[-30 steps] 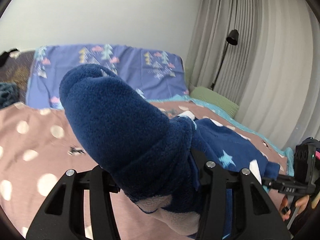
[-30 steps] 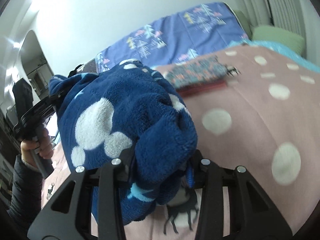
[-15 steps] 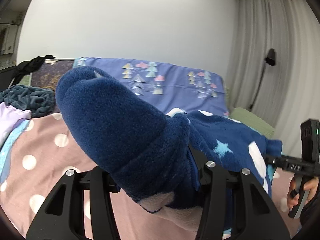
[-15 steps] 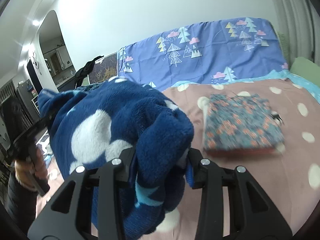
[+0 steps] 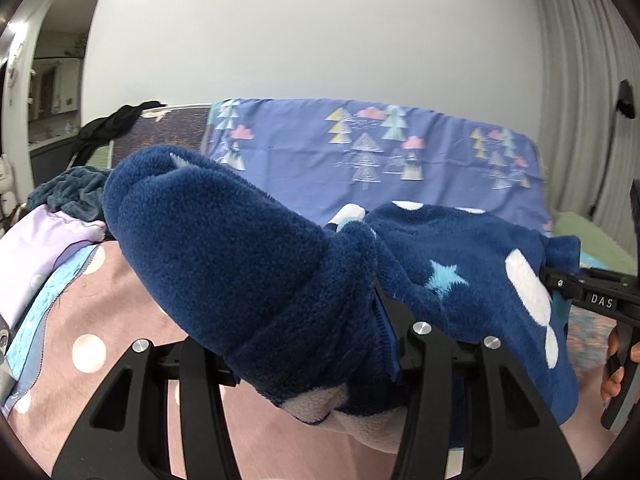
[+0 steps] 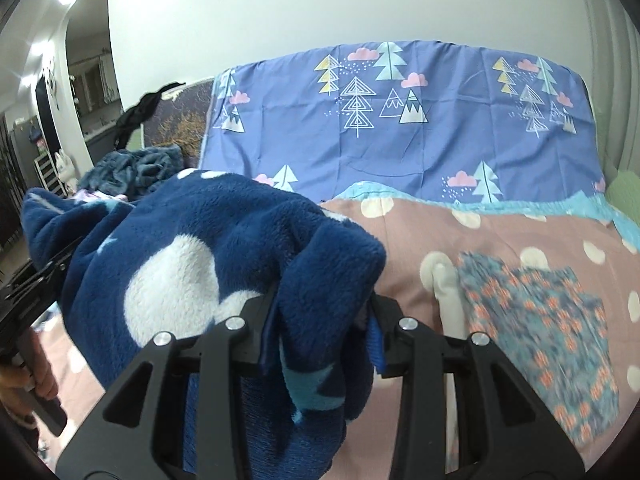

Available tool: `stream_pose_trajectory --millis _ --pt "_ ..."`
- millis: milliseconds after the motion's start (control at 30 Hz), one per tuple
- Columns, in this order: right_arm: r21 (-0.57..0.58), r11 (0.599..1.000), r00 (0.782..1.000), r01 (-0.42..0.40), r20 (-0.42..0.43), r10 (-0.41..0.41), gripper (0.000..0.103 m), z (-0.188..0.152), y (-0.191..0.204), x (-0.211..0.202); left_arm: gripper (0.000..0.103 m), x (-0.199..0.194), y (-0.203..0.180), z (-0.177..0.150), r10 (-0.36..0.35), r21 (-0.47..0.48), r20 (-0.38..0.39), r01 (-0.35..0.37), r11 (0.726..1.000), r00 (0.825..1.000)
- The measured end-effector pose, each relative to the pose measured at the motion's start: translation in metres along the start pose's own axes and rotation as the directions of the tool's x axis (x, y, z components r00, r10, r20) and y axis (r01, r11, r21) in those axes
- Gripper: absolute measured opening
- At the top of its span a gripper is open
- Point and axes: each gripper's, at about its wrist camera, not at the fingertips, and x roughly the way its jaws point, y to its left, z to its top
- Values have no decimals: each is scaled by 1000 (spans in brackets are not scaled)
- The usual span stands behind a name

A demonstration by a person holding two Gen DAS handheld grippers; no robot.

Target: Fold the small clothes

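Observation:
A navy fleece garment (image 5: 248,264) with white blobs and light blue stars hangs in the air between both grippers, above the pink dotted bed cover (image 5: 92,320). My left gripper (image 5: 288,344) is shut on a thick bunched end of it. My right gripper (image 6: 320,340) is shut on the other end (image 6: 224,264). In the left wrist view the right gripper (image 5: 600,300) shows at the right edge, held by a hand. In the right wrist view the left gripper (image 6: 32,292) shows at the left edge. The fleece hides the fingertips of both.
A folded floral garment (image 6: 552,320) and a white piece (image 6: 446,284) lie on the bed to the right. A pile of clothes (image 5: 60,208) sits at the far left. A purple tree-print sheet (image 6: 400,120) covers the headboard, with curtains (image 5: 580,100) on the right.
Both grippers have swung left with the fleece still held between them. The curtains and lamp have slid towards the right edge, and the headboard sheet and the clothes pile have come into view.

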Motion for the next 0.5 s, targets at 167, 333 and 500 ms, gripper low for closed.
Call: stream_pose_trajectory --millis 167,333,500 --pt "-36 980 977 196 -82 -199 67 -29 1 69 64 80 23 -47 127 -33 -260 -140 990 957" --pt "-55 990 958 126 -252 -136 66 -83 -3 96 73 98 39 -90 190 25 -356 -194 981 915" --pt "13 992 969 123 -219 -118 66 -81 -9 61 77 74 42 -85 157 40 -355 -152 988 922"
